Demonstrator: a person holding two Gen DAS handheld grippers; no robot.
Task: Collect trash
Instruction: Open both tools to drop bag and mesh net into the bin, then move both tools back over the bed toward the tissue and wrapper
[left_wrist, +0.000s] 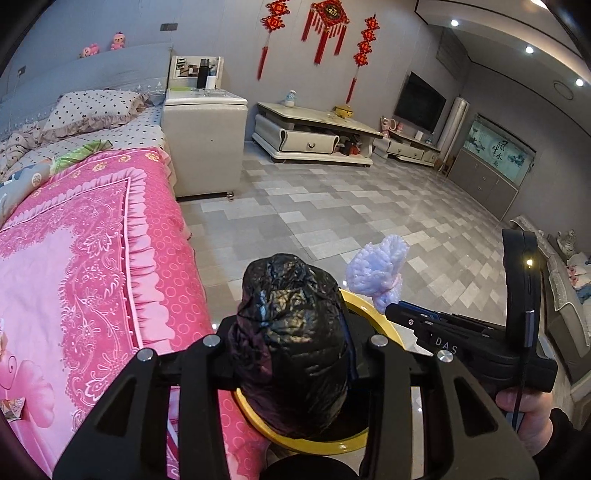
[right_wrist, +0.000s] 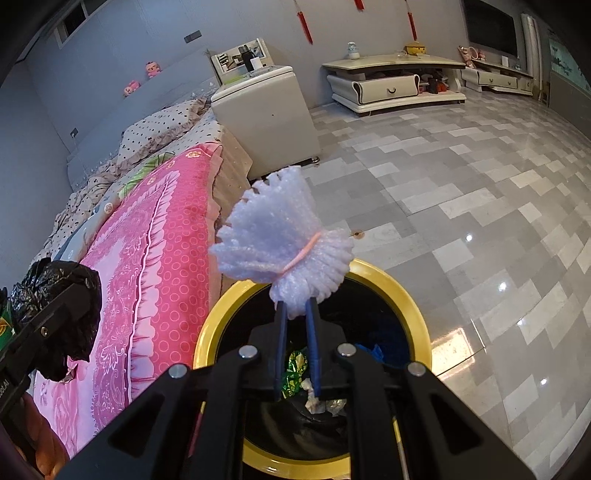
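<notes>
My left gripper is shut on a crumpled black plastic bag and holds it over the yellow-rimmed trash bin. The bag also shows at the left of the right wrist view. My right gripper is shut on a white foam net bundle tied with a pink band, held above the bin. The bundle also shows in the left wrist view. Inside the bin lie a green foil wrapper and paper scraps.
A bed with a pink cover runs along the left, touching the bin's side. A white cabinet stands at the bed's far corner. A low TV stand is against the far wall. Tiled floor spreads to the right.
</notes>
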